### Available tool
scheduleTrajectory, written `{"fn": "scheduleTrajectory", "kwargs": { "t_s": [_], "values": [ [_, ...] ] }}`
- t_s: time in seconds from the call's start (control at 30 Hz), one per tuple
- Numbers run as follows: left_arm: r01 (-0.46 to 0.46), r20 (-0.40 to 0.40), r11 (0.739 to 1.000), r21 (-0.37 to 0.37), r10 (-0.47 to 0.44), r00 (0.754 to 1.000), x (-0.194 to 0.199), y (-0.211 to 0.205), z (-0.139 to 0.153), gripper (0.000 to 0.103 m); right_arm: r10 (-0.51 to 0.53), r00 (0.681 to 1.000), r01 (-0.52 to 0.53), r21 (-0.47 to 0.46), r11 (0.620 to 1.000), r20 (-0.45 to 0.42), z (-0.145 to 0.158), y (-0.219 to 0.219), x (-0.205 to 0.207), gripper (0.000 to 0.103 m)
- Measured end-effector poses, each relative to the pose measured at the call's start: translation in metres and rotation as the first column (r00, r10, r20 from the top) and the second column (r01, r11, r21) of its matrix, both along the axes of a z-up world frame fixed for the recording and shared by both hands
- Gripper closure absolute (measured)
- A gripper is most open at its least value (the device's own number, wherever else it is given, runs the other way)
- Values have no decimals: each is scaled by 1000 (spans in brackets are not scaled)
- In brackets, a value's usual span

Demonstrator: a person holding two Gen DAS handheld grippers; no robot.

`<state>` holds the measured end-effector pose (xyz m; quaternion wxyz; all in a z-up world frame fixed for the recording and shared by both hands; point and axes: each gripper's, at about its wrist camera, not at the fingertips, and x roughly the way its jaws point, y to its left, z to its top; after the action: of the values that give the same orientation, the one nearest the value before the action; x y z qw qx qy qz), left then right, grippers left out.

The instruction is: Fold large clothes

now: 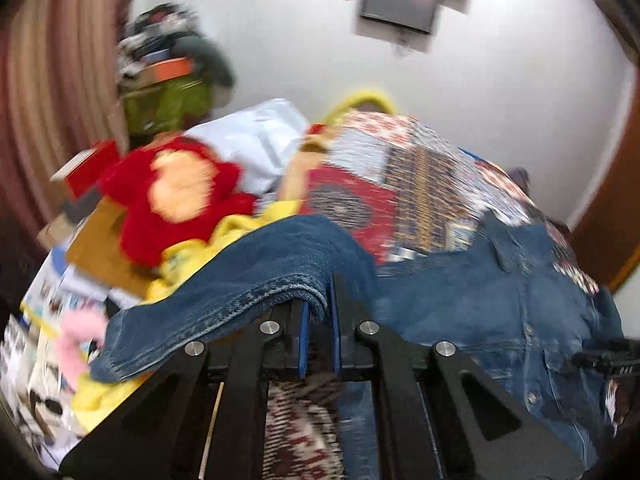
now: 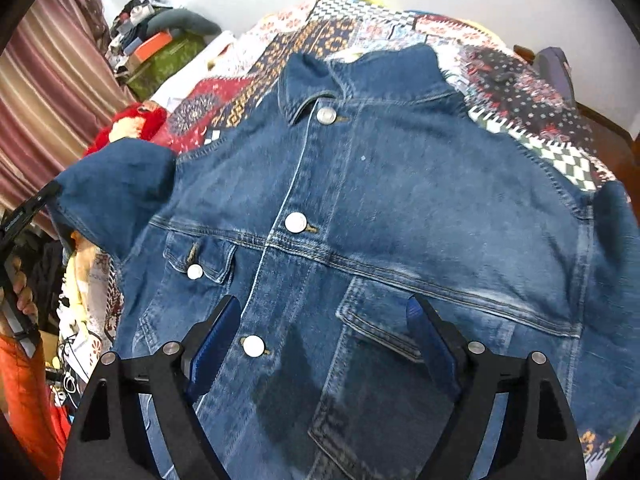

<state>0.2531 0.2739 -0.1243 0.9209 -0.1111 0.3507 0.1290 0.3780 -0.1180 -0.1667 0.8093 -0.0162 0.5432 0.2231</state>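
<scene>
My left gripper (image 1: 319, 312) is closed on the cuff end of a sleeve (image 1: 224, 296) of the denim jacket (image 2: 360, 208); the blue fingers (image 1: 304, 320) pinch the fabric, which drapes over the left one and hangs off to the left. My right gripper (image 2: 320, 344) stands wide open above the jacket's front, holding nothing, its fingers (image 2: 214, 340) either side of the lowest visible button (image 2: 253, 346) and a chest pocket (image 2: 376, 332). The jacket lies face up and buttoned on a bed covered with a patchwork quilt (image 2: 520, 80), collar towards the far wall. A red plush toy (image 1: 176, 196) and a yellow cloth (image 1: 236, 228) lie on the bed left of the jacket. The left wrist view is motion-blurred.
</scene>
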Motion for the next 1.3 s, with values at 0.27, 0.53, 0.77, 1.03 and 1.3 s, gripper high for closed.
{"fn": "scheduleTrajectory", "kwargs": {
  "t_s": [0.27,0.53,0.77,1.03,1.3],
  "values": [
    [105,-157,974,-201,-137,978,45,-41,-67,95,-7,999,8,-13,1000,50,23,-27,-17,19],
    [73,-265,922,-380,-185,946,50,-53,-131,95,-24,998,24,-12,1000,57,25,-46,-22,19],
    [39,-280,891,-452,-184,942,29,-33,-135,59,-16,998,17,-6,1000,57,27,-43,-26,19],
    [-72,-206,876,-476,-32,978,-31,33,-113,47,15,998,-13,-30,999,61,25,-27,-28,19],
    [-213,-171,842,-496,146,974,-70,108,-103,47,29,998,-27,-39,999,50,21,-13,-28,19]
  ]
}}
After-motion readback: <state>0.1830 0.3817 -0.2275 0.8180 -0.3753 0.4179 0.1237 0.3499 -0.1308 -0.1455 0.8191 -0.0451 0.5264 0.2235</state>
